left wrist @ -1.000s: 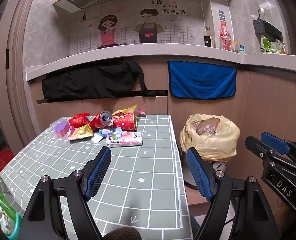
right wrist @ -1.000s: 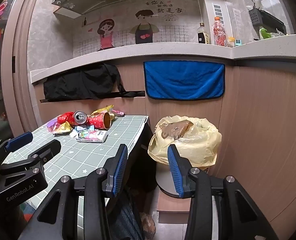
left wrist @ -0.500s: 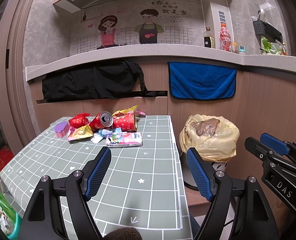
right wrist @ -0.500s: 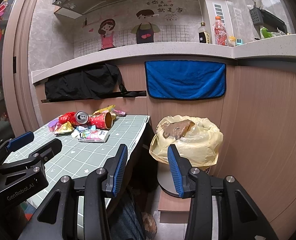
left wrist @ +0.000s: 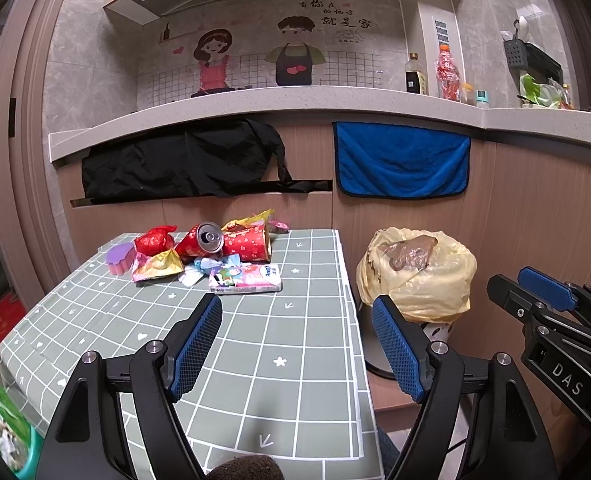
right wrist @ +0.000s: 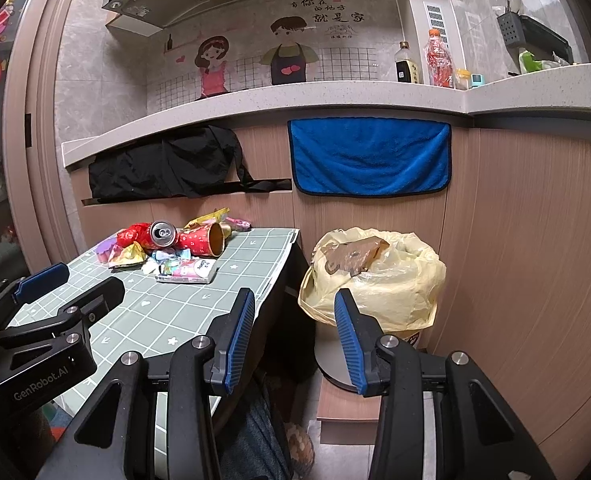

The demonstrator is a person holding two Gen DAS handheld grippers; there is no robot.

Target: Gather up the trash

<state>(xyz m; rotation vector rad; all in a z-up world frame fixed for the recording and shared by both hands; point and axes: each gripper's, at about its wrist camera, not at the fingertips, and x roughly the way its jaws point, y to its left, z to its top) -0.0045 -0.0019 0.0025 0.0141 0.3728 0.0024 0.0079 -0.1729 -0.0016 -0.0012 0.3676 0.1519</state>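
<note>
A pile of trash lies at the far end of the green checked table (left wrist: 287,344): a red can (left wrist: 201,238), a red paper cup (left wrist: 249,243), a red crumpled wrapper (left wrist: 154,239), a yellow-pink wrapper (left wrist: 155,265) and a tissue pack (left wrist: 247,278). The pile also shows in the right wrist view, with the can (right wrist: 162,234) on top. A bin lined with a yellow bag (left wrist: 417,272) stands right of the table, also in the right wrist view (right wrist: 375,276). My left gripper (left wrist: 295,344) is open and empty above the near table. My right gripper (right wrist: 293,336) is open and empty, off the table's right edge, short of the bin.
A purple sponge (left wrist: 120,259) lies left of the pile. A black cloth (left wrist: 183,160) and a blue towel (left wrist: 401,160) hang on the wood-panelled counter front behind. Bottles (left wrist: 447,72) stand on the counter. A wooden step (right wrist: 347,404) carries the bin.
Both grippers have shifted very slightly; the scene sits a touch lower and nearer in view. Nothing was taken hold of or moved.
</note>
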